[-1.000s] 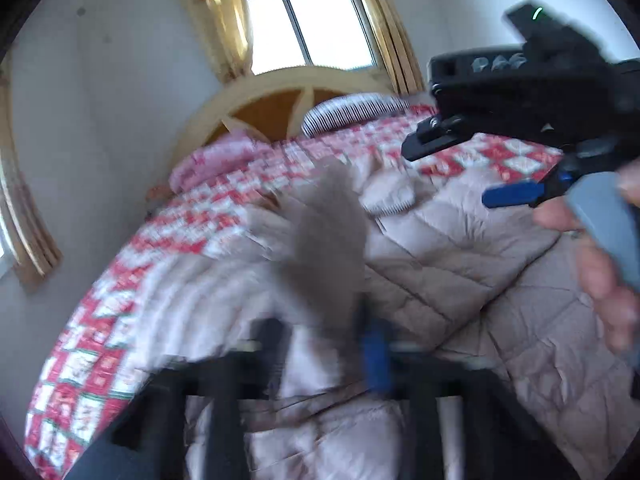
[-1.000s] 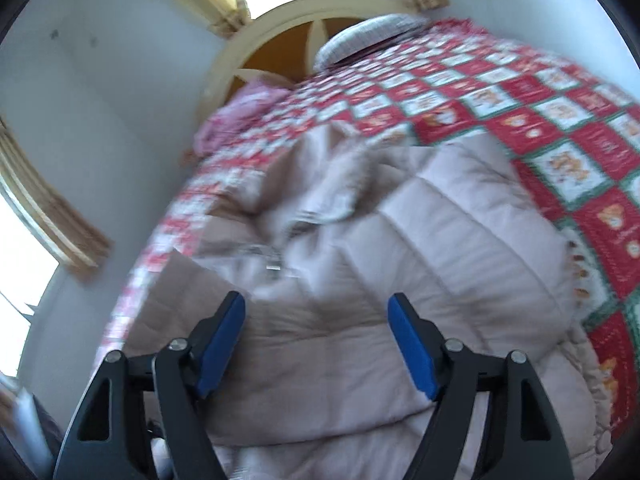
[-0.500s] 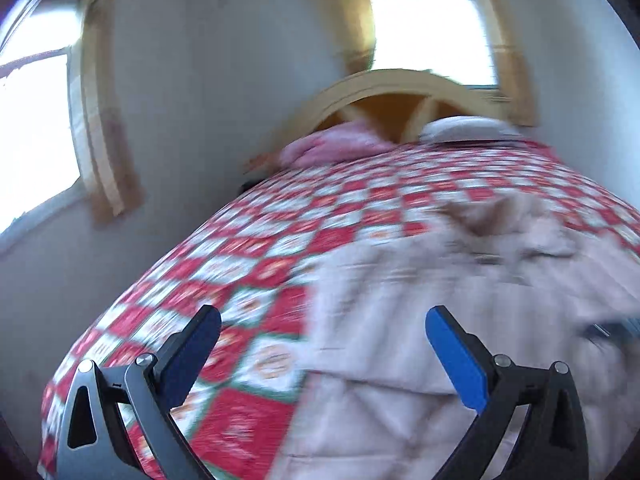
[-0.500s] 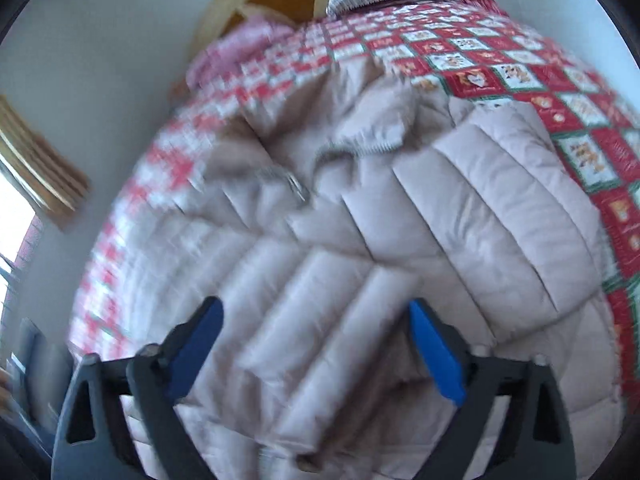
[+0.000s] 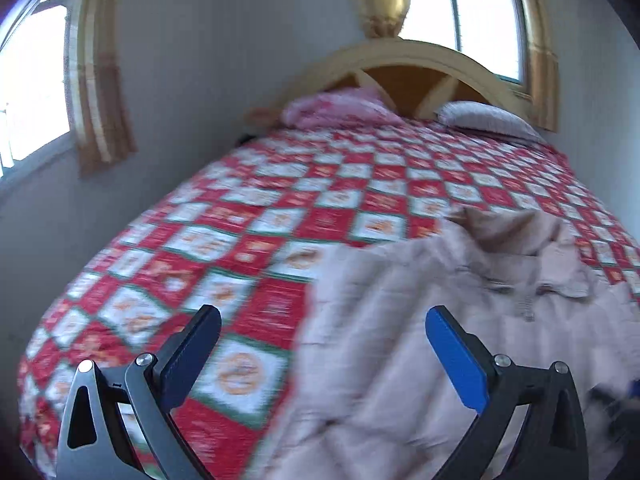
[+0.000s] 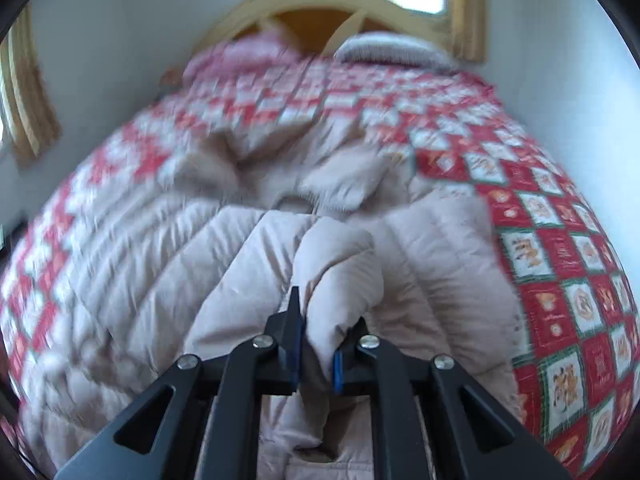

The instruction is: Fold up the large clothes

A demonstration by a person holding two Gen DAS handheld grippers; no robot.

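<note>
Two grippers in play over the bed (image 5: 248,216), and they could not look more different. The right gripper (image 6: 316,354) has its jaws pinched narrow on a puffy fold of the beige quilted jacket (image 6: 248,264), the padded fabric bulging up between the blue pads (image 6: 337,372) and spilling out above them. The left gripper (image 5: 320,360) hangs with its jaws spread wide, nothing between them, one finger over the red-and-white checked bedspread (image 5: 224,240) and the other over the jacket's left edge (image 5: 400,320).

The jacket lies across the near part of the bed, on top of the bedspread, its collar (image 6: 344,184) toward the headboard (image 5: 416,68) and its quilted body running down to the near edge in the right wrist view. Bedspread shows on both sides of it there. At the far end, a pink pillow (image 5: 336,108) and a grey striped pillow (image 5: 484,120) sit side by side against the arched wooden headboard, with gold curtains (image 5: 100,92) framing the windows behind. Both views are smeared with blur, so fine detail on the jacket is hard to read.
</note>
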